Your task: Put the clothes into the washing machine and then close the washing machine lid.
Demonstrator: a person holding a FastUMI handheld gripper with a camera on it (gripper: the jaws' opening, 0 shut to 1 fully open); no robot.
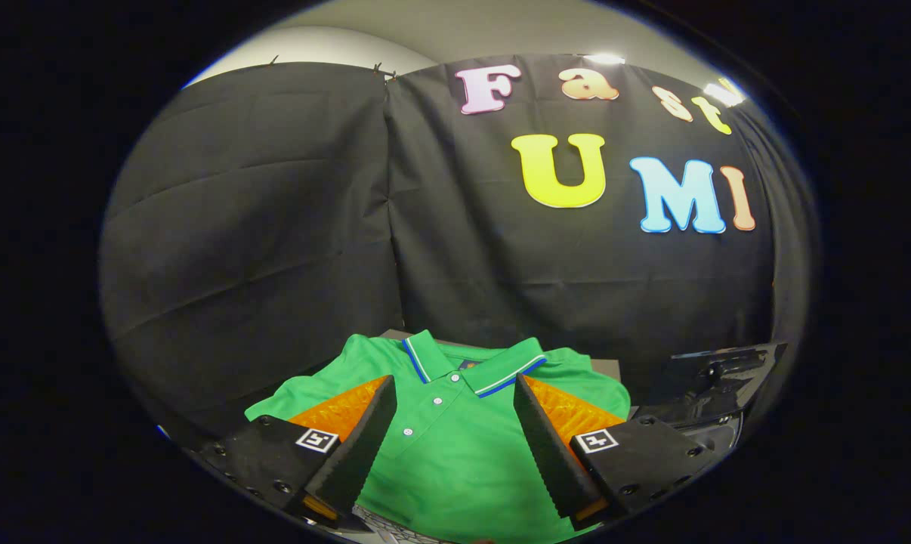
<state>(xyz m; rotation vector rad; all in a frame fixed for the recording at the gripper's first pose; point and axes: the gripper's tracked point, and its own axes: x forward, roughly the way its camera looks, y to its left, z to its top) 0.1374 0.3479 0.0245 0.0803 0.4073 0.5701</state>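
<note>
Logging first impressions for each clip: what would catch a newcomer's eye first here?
A bright green polo shirt with a blue-and-white striped collar lies flat, spread just ahead of and between the fingers. The gripper hangs open over it, its black fingers with orange sides apart and pressing on nothing. Beside the shirt sits a glossy black object, not identifiable.

fisheye riding the tongs (454,389), facing forward, close above green shirt (455,446), booth wall beyond

Shirt (455,446) hem behind gripper (455,385) fingers
</note>
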